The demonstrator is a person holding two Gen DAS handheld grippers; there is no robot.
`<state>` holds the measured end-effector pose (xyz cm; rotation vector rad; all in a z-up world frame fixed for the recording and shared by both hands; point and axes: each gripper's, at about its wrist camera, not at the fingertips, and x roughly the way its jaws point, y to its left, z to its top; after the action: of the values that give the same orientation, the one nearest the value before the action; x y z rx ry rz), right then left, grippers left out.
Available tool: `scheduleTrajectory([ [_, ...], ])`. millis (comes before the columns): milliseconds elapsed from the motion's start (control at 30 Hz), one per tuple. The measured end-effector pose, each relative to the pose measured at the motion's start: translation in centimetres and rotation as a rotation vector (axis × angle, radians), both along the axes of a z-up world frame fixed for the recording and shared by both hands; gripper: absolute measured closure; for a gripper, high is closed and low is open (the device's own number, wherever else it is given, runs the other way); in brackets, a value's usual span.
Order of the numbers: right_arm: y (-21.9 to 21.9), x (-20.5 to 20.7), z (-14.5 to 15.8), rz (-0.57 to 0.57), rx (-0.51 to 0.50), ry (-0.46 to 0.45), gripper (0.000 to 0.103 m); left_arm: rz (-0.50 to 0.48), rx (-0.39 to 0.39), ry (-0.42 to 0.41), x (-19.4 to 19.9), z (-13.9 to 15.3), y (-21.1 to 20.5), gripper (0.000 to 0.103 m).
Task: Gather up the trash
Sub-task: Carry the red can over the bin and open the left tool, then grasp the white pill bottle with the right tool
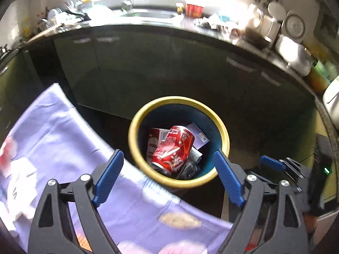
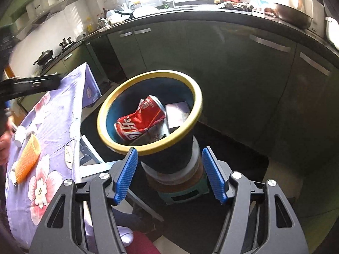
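Note:
A blue trash bin with a yellow rim [image 1: 135,148] [image 2: 106,110] stands beside the table. Inside it lies a crushed red cola can [image 1: 173,150] [image 2: 139,120] on top of a red carton [image 1: 153,139], a purple box [image 1: 198,134] [image 2: 177,114] and other wrappers. My left gripper [image 1: 168,158] is open and empty, hovering above the bin mouth. My right gripper [image 2: 169,158] is open and empty, just in front of the bin's near side. An orange mesh tube [image 2: 28,158] and a white piece [image 2: 21,135] lie on the table.
The table has a purple flowered cloth [image 1: 63,139] [image 2: 53,114]. The bin sits on stacked stools [image 2: 180,182]. Dark green kitchen cabinets [image 2: 233,63] and a cluttered counter [image 1: 148,21] run behind. The other gripper's blue tip [image 1: 272,163] shows at right. A folding chair frame [image 2: 95,158] stands by the table.

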<state>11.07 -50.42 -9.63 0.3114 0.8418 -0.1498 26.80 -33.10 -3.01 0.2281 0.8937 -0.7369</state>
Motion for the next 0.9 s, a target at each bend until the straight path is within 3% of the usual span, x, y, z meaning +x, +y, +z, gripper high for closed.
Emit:
scheduleTrajectory([
  [233,3.3,1.4,0.8,0.072,-0.024,0.0,0.04,0.099,-0.06,-0.051,-4.3,2.2,9.3,0.016],
  [433,8.2,3.9,1.9,0.193,-0.05,-0.01,0.04,0.283,-0.073,-0.111,-8.0,2.6,19.5,0.014],
  [667,18.4,8.5,3.6,0.44,-0.077,-0.034,0.04,0.505,-0.048,-0.143,-12.2,1.9,30.1,0.014],
  [900,29.4,12.6,5.7,0.666,-0.052,-0.057,0.04,0.665,-0.041,-0.144,-14.9,1.2,36.3,0.014],
])
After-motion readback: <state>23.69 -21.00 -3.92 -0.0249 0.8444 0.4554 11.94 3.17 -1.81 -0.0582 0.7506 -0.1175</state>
